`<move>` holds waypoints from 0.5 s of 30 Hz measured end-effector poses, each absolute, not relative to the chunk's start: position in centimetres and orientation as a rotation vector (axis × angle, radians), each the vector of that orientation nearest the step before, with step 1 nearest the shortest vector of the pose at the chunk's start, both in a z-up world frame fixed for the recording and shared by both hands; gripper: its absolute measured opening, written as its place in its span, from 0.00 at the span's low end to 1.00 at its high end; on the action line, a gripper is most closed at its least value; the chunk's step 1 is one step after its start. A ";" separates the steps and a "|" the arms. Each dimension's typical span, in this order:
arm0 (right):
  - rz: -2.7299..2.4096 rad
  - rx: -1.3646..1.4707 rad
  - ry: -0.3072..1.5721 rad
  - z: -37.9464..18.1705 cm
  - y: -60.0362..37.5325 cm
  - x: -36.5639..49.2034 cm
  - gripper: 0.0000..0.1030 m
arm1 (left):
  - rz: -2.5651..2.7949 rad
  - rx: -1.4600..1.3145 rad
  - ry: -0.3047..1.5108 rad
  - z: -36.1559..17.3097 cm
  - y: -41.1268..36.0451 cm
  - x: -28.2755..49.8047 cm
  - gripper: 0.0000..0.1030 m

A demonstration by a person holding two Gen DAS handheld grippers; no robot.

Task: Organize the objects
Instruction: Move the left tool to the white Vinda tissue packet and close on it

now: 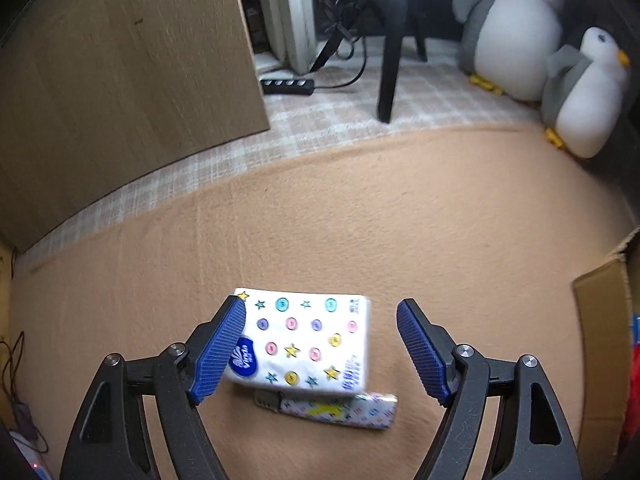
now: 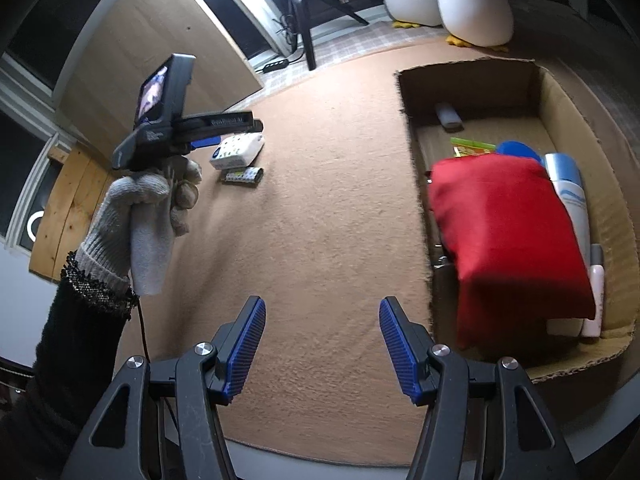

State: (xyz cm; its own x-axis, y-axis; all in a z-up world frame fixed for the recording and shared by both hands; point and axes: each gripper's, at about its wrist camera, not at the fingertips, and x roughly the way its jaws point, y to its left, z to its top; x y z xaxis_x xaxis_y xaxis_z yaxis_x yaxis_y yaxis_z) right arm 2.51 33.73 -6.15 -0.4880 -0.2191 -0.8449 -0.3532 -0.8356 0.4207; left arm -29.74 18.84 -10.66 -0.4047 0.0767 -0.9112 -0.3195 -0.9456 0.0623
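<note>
A white tissue pack point(image 1: 308, 340) printed with coloured dots and stars lies on the tan carpet point(image 1: 360, 220). A patterned lighter point(image 1: 340, 410) lies just in front of it. My left gripper point(image 1: 320, 302) hangs over the pack, open, with the pack between its blue pads. The left pad overlaps the pack's edge and the right pad stands clear of it. In the right wrist view a gloved hand point(image 2: 148, 208) holds that gripper above the tissue pack point(image 2: 238, 151) and lighter point(image 2: 244, 177). My right gripper point(image 2: 322, 304) is open over bare carpet, with nothing between its fingers.
An open cardboard box point(image 2: 468, 66) at the right holds a red cloth bundle point(image 2: 508, 232), a white and blue bottle point(image 2: 572, 192) and small items. Two plush penguins point(image 1: 516, 28), a black tripod leg point(image 1: 390, 60), a power strip point(image 1: 288, 87) and a wooden panel point(image 1: 120, 80) stand at the carpet's far side.
</note>
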 end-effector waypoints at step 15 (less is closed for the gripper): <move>2.515 -1.591 0.851 -6.7 32.6 0.7 0.54 | 2.445 -1.710 0.072 -13.5 9.6 -32.2 0.76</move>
